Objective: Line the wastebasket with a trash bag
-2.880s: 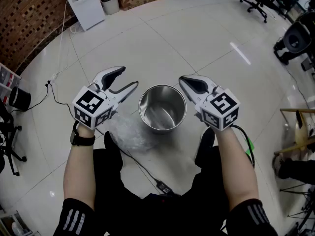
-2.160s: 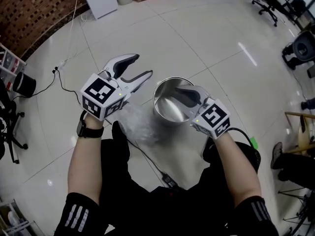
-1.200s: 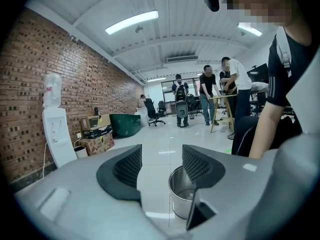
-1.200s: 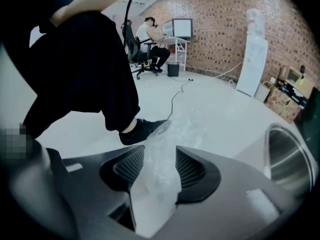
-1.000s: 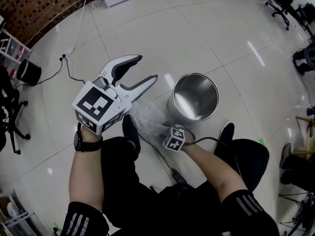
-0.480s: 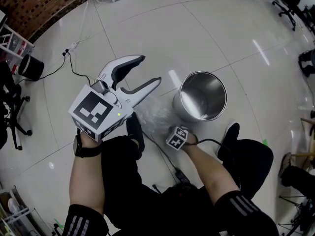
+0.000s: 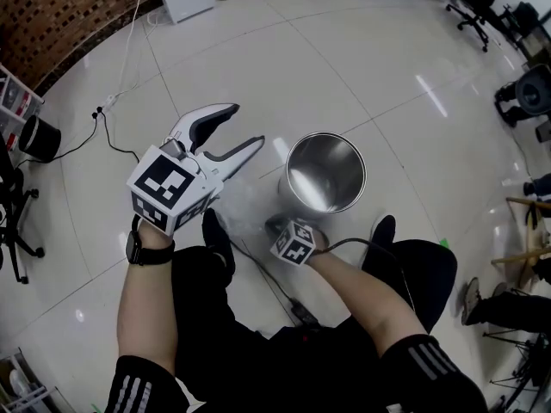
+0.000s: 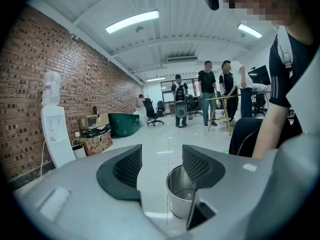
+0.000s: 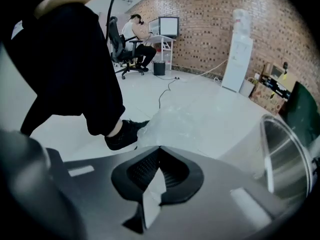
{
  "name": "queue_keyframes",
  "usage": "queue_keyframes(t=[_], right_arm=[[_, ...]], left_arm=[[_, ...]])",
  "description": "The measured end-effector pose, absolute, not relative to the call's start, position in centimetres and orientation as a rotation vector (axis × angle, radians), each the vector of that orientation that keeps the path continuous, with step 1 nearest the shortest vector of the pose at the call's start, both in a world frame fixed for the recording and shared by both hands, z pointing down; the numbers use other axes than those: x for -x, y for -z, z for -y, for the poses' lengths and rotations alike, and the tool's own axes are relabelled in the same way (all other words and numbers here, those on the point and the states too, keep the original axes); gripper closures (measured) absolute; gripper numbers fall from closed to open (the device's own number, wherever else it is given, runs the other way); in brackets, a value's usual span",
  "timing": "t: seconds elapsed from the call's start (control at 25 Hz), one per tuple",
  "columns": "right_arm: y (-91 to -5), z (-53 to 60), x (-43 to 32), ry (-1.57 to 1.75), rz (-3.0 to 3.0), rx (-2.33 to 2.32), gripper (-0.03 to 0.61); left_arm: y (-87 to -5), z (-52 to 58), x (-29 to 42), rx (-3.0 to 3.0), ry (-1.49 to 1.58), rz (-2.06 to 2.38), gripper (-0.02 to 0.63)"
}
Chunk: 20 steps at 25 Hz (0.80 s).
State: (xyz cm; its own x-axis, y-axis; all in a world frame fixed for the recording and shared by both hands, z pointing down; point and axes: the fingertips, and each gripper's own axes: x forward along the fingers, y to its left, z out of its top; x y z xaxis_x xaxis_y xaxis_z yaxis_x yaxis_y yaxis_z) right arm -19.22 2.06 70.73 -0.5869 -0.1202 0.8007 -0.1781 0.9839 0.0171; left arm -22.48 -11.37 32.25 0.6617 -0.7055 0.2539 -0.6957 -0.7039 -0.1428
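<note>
Trash bag (image 7: 245, 206): clear thin plastic, crumpled on the white tiled floor (image 7: 387, 76). It lies just beside the wastebasket (image 7: 331, 166), on its left in the head view, between the basket and the person's black shoe (image 7: 215, 231). All of it is outside the basket.

Wastebasket: shiny round metal, upright on the floor, mouth up.

Right gripper (image 7: 274, 224): low, pointing steeply down at the bag's near edge, close to the basket's base. Its fingers (image 9: 142, 171) have just been closing and now meet at the tips. A fold of the clear bag (image 9: 185, 121) is pinched between the pads, and the rest of the film spreads out past the tips toward the shoe (image 9: 122, 134) and the basket wall (image 9: 280, 154).

Left gripper (image 7: 247, 127): held higher, over the bag, roughly level. Fingers (image 8: 125, 171) are wide apart with nothing between them and touch nothing. The left gripper view looks through the gap at the wastebasket (image 8: 177, 201) on the floor beyond.

Black cable (image 7: 267, 278) runs across the floor from the bag area back toward the person. Brick wall (image 9: 210, 24) with a white water dispenser (image 9: 237, 49) against it. People (image 8: 207, 91) stand far back in the room.
</note>
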Motion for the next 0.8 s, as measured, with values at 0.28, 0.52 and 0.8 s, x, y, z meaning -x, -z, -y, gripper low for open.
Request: queue_keyframes(t=[0.28,0.52,0.8], right_arm=[[-61.2,0.6,18.7,0.033,2.331,-0.274,0.571],[-52.4,3.4,17.2,0.115,2.451,-0.38,0.571],[-44.6,7.9,11.9,0.21,2.504,-0.581,0.571]], left_arm=[[-32.2,11.8,21.5,2.846,0.469,-1.186,0.365],[-32.3,12.4,20.7,2.846,0.475,-1.171,0.365],[-32.0,13.0,18.8,2.848,0.465,-1.149,0.365]])
